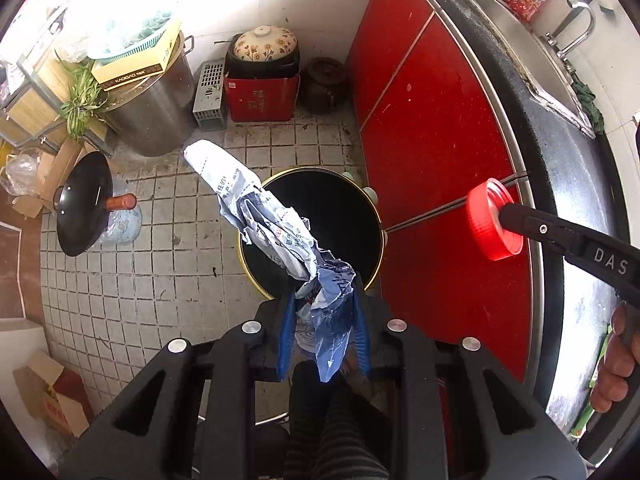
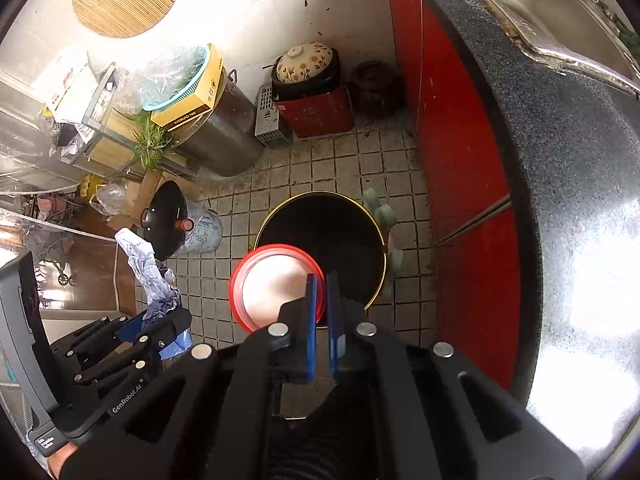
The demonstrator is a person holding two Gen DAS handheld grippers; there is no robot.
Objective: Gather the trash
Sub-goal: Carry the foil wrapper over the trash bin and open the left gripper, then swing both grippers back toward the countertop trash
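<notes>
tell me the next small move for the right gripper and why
Probably open the right gripper and let the red lid fall. Its jaws pinch the lid's rim, and in the right wrist view the lid already hangs over the near edge of the open bin. Nudging a little forward first might be safer, since part of the lid seems to overhang the floor tiles.

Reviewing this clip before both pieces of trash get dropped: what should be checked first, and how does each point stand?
1. Left gripper shut on the crumpled paper wrapper: ok.
2. Right gripper shut on the red plastic lid's rim: ok.
3. Black trash bin open on the tiled floor: ok.
4. Wrapper over the bin mouth: not ok, its far end overhangs the floor.
5. Lid over the bin mouth: cannot tell; the views disagree.
6. Room left in the bin: cannot tell, inside is dark.
</notes>
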